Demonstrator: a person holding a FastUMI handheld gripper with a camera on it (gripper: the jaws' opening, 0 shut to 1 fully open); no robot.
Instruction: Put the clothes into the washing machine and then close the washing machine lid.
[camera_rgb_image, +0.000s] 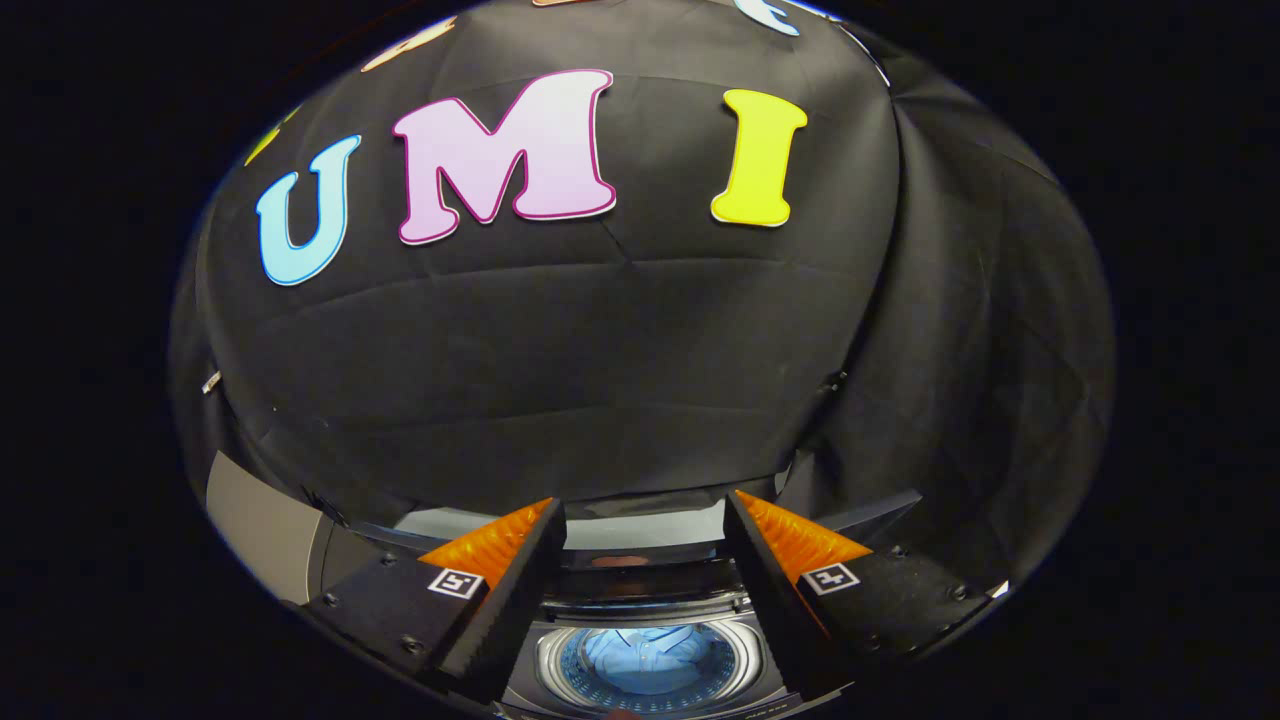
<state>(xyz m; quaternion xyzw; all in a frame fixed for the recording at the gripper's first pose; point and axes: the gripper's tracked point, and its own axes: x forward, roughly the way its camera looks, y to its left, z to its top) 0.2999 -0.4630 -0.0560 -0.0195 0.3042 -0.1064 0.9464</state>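
We saw the gripper (645, 520) at the bottom centre of the frame with its two fingers (500, 590) held wide apart. Nothing lay between them and neither finger pressed on anything; they hung in the air above the machine.

Through the gap between the fingers, at the very bottom of the frame, we looked down into the washing machine (640, 665). Its round drum (560, 668) showed as a bright metal ring, and inside it lay the clothes (645, 660), a pale blue garment, bunched up in the bottom of the tub. The lid (640, 525) stood open beyond the fingertips: we made out a pale, glassy band running across between the two tips, just above the dark rear edge of the opening, though how steeply it stood we could not tell.

Much was cut off. The fingers covered both sides of the machine's top, and its front edge ran out of the picture. At the lower left a grey panel (265, 525) showed beside the left finger; we could not say for certain whether it belonged to the machine. The booth's black cloth wall (620, 360) took up the upper and middle parts of the frame, creased and seamed, with a fold toward the right.
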